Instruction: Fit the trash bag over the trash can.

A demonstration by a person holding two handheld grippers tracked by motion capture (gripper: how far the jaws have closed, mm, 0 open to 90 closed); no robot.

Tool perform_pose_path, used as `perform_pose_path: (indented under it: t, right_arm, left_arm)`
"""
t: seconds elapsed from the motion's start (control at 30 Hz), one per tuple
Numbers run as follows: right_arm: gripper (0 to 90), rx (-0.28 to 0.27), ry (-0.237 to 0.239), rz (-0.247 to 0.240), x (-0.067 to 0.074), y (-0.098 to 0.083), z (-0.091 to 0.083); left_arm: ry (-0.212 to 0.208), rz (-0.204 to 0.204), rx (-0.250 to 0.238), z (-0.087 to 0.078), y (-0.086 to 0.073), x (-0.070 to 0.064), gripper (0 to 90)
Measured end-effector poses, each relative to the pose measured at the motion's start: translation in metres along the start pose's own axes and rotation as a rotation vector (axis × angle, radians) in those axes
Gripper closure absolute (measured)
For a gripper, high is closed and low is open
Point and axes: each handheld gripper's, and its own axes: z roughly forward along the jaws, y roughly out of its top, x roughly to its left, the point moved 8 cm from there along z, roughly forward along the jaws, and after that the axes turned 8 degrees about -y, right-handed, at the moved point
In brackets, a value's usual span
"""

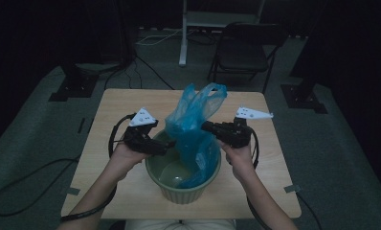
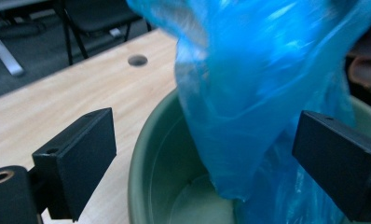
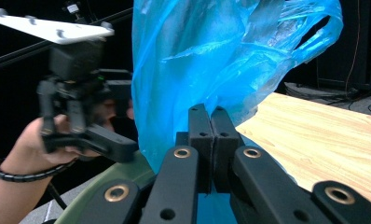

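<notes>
Right gripper (image 3: 212,140): jaws were pressed flat together with blue film pinched between them, so it held the plastic bag (image 3: 211,60) by a fold low on its side. That pinch kept the bag standing up out of the bowl (image 1: 183,189) rather than slumping in; handles and upper body of the bag rose above the jaws.

Left gripper (image 2: 211,158): jaws were spread wide, one pad either side of the hanging bag, film between them but no contact that I could confirm. Looked staged to take a second grip on the opposite side, probably to spread the bag mouth over the rim or to lift it clear; I couldn't tell which.

Bag position: lower part was down inside the green bowl, against its right-hand wall in the high view, upper part sticking up above the rim between the two grippers (image 1: 152,143) (image 1: 212,128).

Bowl sat near the front edge of the wooden table (image 1: 121,103), centred between the person's forearms, so both grippers reached it symmetrically from either side. Bowl interior beside the bag looked bare.

Risk as I judged it: thin film, single pinch point, could tear or slip if pulled hard before the left closed.
</notes>
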Motion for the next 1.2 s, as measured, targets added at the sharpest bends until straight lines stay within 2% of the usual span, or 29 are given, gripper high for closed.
perform_pose_path:
  t: [0.03,0.1,0.2,0.23,0.37,0.43,0.57,0.63,0.7,0.8,0.87,0.9,0.93,1.0,1.07,1.1,1.2]
  right_arm:
    - [90.0,-0.002,0.002,-0.001,0.0,0.0,-0.001]
    - [90.0,-0.005,0.002,0.0,0.0,0.001,-0.002]
    - [90.0,-0.01,0.0,0.004,-0.001,0.002,-0.003]
    - [90.0,-0.01,0.001,0.006,-0.001,0.001,-0.003]
    - [90.0,-0.008,-0.006,0.011,-0.004,-0.001,-0.006]
    - [90.0,-0.008,-0.016,0.017,-0.007,-0.003,-0.008]
    - [90.0,-0.005,-0.026,0.022,-0.012,-0.007,-0.017]
    - [90.0,-0.002,-0.032,0.023,-0.014,-0.011,-0.023]
    - [90.0,0.004,-0.037,0.027,-0.016,-0.016,-0.029]
    - [90.0,0.0,-0.06,0.031,-0.019,-0.022,-0.041]
    - [90.0,-0.008,-0.065,0.044,-0.022,-0.026,-0.049]
    - [90.0,-0.009,-0.066,0.049,-0.023,-0.027,-0.052]
    - [90.0,-0.012,-0.08,0.052,-0.026,-0.028,-0.056]
    - [90.0,-0.017,-0.079,0.071,-0.028,-0.032,-0.066]
    - [90.0,-0.025,-0.068,0.087,-0.027,-0.037,-0.077]
    - [89.9,-0.024,-0.06,0.09,-0.025,-0.04,-0.08]
    - [89.7,-0.005,-0.072,0.053,-0.015,-0.05,-0.089]
  left_arm:
    - [-0.017,-0.01,0.001,0.003,-0.001,0.001,7.1]
    - [-0.087,-0.006,-0.022,0.007,0.0,-0.003,20.3]
    - [-0.133,0.003,-0.056,0.011,0.003,-0.008,41.9]
    - [-0.139,0.005,-0.059,0.011,0.003,-0.009,47.5]
    - [-0.127,0.017,-0.078,0.009,0.003,-0.011,80.7]
    - [-0.115,0.023,-0.092,0.005,0.002,-0.009,89.2]
    - [-0.111,0.024,-0.103,-0.004,-0.001,-0.007,90.0]
    - [-0.096,0.036,-0.098,-0.008,-0.003,-0.006,90.0]
    - [-0.103,0.037,-0.094,-0.011,-0.006,-0.007,90.0]
    - [-0.091,0.046,-0.083,-0.015,-0.011,-0.007,90.0]
    - [-0.103,0.047,-0.075,-0.018,-0.015,-0.007,90.0]
    - [-0.083,0.049,-0.072,-0.02,-0.017,-0.006,90.0]
    - [-0.081,0.051,-0.069,-0.022,-0.019,-0.005,90.0]
    - [-0.09,0.047,-0.076,-0.027,-0.021,-0.006,90.0]
    - [-0.126,0.052,-0.075,-0.032,-0.023,-0.01,90.0]
    - [-0.121,0.075,-0.058,-0.034,-0.026,-0.015,90.0]
    - [-0.117,0.125,-0.027,-0.037,-0.032,-0.025,90.0]
